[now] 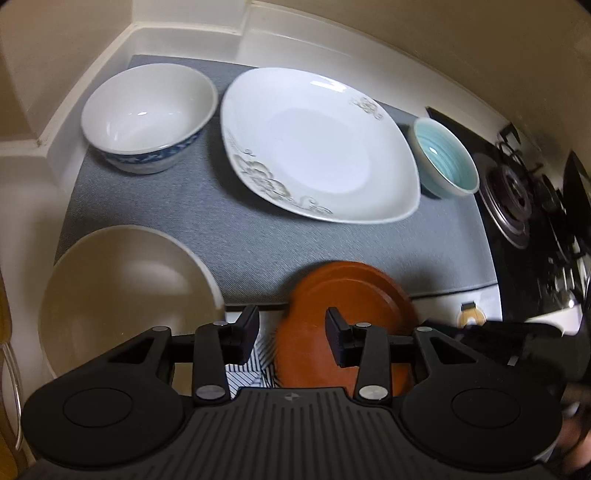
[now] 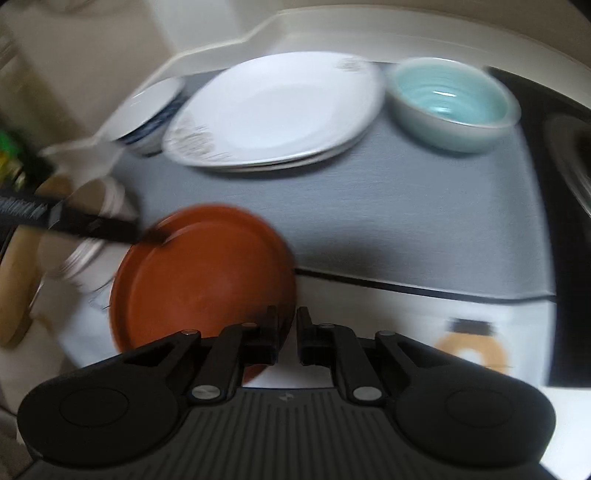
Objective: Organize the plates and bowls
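Observation:
A brown plate is held tilted off the near edge of the grey mat. My right gripper is shut on its right rim. My left gripper is open, its jaws on either side of the plate's left rim; it shows as a dark bar in the right wrist view. On the mat stand a white bowl with a blue band, a large white plate with a grey pattern and a small teal bowl.
A large cream bowl sits at the near left. A black gas stove lies right of the mat. A white raised ledge runs along the back and left. A wooden board is at far left.

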A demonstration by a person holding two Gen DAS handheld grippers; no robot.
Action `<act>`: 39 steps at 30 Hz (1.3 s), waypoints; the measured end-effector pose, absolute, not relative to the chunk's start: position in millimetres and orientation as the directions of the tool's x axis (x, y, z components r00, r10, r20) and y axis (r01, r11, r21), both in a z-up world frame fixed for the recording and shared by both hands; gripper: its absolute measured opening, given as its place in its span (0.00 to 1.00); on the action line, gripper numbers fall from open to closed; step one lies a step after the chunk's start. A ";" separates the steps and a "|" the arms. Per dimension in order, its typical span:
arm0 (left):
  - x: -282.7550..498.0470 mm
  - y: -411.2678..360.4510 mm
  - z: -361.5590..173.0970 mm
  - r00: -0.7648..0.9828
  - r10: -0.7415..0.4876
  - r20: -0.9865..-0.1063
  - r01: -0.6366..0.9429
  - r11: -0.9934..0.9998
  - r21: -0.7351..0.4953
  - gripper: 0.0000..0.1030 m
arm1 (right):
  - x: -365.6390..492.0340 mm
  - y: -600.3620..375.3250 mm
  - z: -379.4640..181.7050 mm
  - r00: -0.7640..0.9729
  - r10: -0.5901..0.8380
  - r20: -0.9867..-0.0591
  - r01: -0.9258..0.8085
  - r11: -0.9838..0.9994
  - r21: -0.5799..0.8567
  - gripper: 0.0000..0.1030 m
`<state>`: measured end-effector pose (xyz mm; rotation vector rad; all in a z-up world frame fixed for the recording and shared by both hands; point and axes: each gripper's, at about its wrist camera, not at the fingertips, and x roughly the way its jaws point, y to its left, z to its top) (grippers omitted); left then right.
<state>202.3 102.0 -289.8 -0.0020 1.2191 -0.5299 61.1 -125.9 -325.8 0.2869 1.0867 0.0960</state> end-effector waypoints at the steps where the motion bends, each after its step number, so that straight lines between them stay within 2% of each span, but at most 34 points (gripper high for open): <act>1: 198.1 98.5 -290.9 0.233 -0.385 -0.893 0.394 0.877 -0.275 0.46 | 58.3 -135.3 -323.4 0.472 0.191 -0.861 0.094 0.960 0.264 0.09; 5: 180.6 75.2 -304.2 0.183 -0.367 -0.912 0.459 0.852 -0.251 0.48 | 46.3 -162.4 -320.9 0.475 0.203 -0.856 0.155 0.938 0.309 0.16; 6: 178.9 70.6 -309.5 0.171 -0.360 -0.917 0.461 0.852 -0.249 0.48 | 43.3 -164.8 -320.3 0.481 0.210 -0.851 0.162 0.933 0.321 0.20; 7: 178.5 66.6 -315.0 0.160 -0.358 -0.920 0.461 0.851 -0.251 0.47 | 40.4 -165.0 -319.8 0.488 0.211 -0.847 0.162 0.931 0.326 0.34; 8: 178.9 63.1 -321.6 0.150 -0.346 -0.926 0.457 0.855 -0.246 0.42 | 38.8 -163.0 -320.8 0.492 0.214 -0.844 0.157 0.932 0.328 0.42; 9: 179.0 59.7 -326.2 0.147 -0.333 -0.931 0.454 0.859 -0.236 0.37 | 38.4 -161.1 -322.6 0.493 0.216 -0.843 0.154 0.932 0.329 0.43; 10: 178.3 57.0 -329.8 0.152 -0.329 -0.932 0.459 0.859 -0.228 0.27 | 37.6 -159.6 -324.3 0.490 0.217 -0.844 0.153 0.932 0.328 0.43; 13: 177.9 53.5 -333.5 0.172 -0.330 -0.928 0.470 0.855 -0.217 0.10 | 36.7 -152.1 -327.6 0.488 0.219 -0.845 0.130 0.939 0.319 0.43; 22: 182.7 54.2 -334.9 0.143 -0.357 -0.923 0.453 0.853 -0.259 0.09 | 33.5 -141.2 -323.6 0.504 0.183 -0.844 0.102 0.958 0.269 0.42; 29: 180.3 57.1 -334.8 0.145 -0.385 -0.911 0.511 0.818 -0.264 0.10 | 32.3 -118.7 -321.5 0.510 0.085 -0.856 0.079 0.986 0.145 0.41; 30: 180.4 57.9 -334.8 0.145 -0.390 -0.909 0.519 0.812 -0.266 0.10 | 32.6 -118.2 -320.9 0.509 0.075 -0.857 0.095 0.985 0.142 0.40; 32: 181.1 59.7 -336.0 0.144 -0.403 -0.904 0.522 0.807 -0.277 0.11 | 32.1 -117.2 -320.4 0.510 0.054 -0.858 0.132 0.981 0.141 0.32; 35: 179.1 62.8 -336.6 0.151 -0.415 -0.897 0.535 0.798 -0.279 0.11 | 29.4 -112.4 -320.4 0.508 0.034 -0.861 0.168 0.976 0.138 0.29; 39: 175.4 64.6 -331.6 0.148 -0.378 -0.914 0.511 0.820 -0.257 0.10 | 25.0 -111.8 -317.0 0.493 0.049 -0.869 0.164 0.975 0.148 0.20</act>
